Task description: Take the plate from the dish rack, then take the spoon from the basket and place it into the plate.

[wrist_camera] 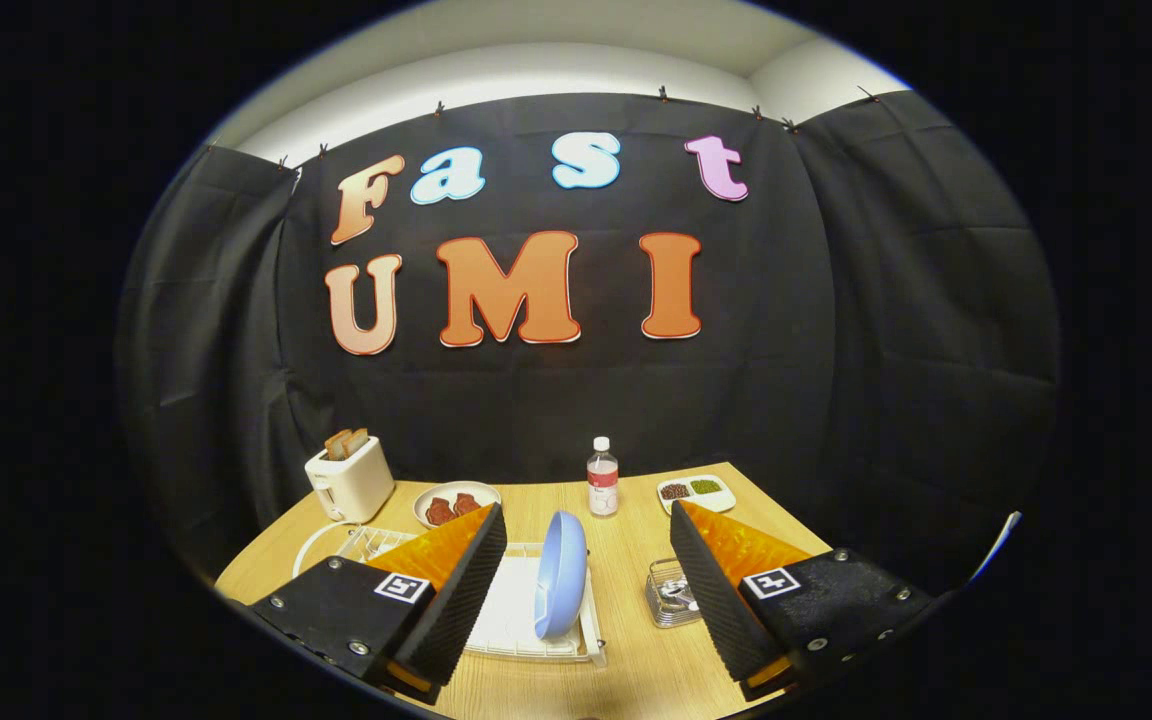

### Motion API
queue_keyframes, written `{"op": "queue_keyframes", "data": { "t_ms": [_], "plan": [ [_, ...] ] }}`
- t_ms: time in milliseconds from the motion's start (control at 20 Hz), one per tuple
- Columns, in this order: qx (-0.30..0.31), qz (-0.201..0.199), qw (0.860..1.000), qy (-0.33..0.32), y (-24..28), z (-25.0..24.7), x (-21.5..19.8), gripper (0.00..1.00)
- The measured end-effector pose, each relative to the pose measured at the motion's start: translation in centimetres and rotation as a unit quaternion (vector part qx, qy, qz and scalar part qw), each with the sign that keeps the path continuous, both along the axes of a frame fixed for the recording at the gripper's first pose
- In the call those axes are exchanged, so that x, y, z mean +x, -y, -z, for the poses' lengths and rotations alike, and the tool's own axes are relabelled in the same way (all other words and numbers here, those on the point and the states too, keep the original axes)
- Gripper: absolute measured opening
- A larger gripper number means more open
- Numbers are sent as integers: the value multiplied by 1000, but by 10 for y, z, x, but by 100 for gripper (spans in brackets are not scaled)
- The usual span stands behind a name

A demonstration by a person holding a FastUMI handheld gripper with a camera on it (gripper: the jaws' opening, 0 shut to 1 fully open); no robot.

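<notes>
**Tongs wide open above the table, plate on edge in the rack between them**

The gripper (588, 545) hung over the near side of the wooden table (626, 660), its two fingers spread far apart and gripping nothing. Between them, slightly nearer the left finger, the blue plate (561, 575) stood on its edge in the white dish rack (526, 620), touched by neither finger. The rack ran leftward behind the left finger, where part of its wire frame (371, 543) showed.

Just inside the right finger sat a small clear basket (671, 593) with something metallic in it; whether that was the spoon could not be told, the finger hiding part of it.

Farther off, beyond the fingertips, a clear bottle (603, 477) with a white cap stood near the middle of the table's far side. To its right lay a white dish (696, 491) with dark and green contents. To its left was a round plate (456, 501) of brownish food, and at the far left a white toaster (350, 478) with toast sticking up from its slots.
</notes>
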State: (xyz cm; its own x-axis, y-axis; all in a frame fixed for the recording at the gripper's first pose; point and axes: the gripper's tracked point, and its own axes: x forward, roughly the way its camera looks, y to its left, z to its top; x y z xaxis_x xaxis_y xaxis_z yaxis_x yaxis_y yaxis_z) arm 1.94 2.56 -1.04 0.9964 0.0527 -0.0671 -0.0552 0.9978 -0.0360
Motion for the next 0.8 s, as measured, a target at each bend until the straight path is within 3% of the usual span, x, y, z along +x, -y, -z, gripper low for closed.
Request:
{"op": "queue_keyframes", "data": {
  "t_ms": [400, 800],
  "plan": [
    [-25, -16, 995, -92, -11, 39, 51, 98],
    [-49, -22, 981, -187, -23, 90, 101, 98]
  ]
}}
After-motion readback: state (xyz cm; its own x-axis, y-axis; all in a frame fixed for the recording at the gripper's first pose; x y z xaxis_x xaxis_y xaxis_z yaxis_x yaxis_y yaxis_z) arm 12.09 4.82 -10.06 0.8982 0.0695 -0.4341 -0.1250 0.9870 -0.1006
